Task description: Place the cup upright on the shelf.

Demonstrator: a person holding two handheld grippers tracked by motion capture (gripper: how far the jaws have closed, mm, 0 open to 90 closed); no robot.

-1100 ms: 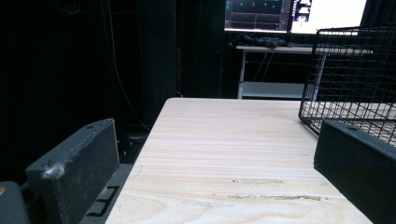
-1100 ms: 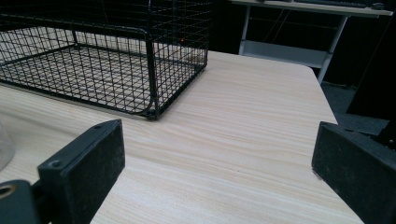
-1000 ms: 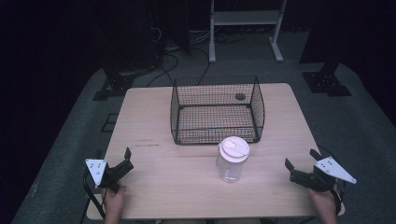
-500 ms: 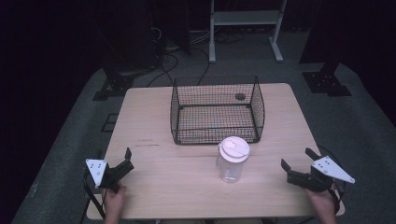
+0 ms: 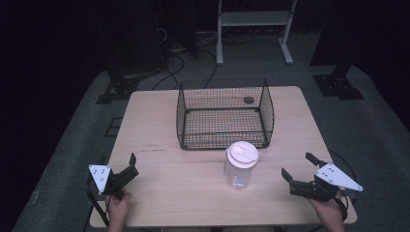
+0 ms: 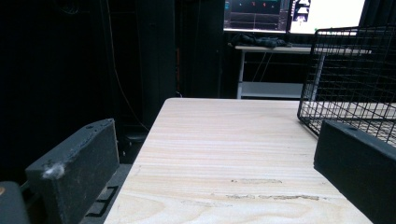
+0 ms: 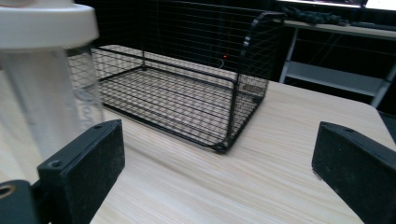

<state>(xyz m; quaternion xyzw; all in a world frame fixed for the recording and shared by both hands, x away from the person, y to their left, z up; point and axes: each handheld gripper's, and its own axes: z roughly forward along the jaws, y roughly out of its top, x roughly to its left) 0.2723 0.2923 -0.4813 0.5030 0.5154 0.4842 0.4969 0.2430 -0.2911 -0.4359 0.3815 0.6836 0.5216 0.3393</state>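
Right claw agape near jar; left claw agape — apart.

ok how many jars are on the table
1: a clear plastic jar with a white lid stands upright just in front of the wire basket, left of the right gripper. The basket looks empty.

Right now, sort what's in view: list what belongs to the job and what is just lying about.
In the job:
- clear jar with white lid
- right gripper, open, nearest the jar
- left gripper, open

Lying about:
- wire basket
- white shelf frame behind the table
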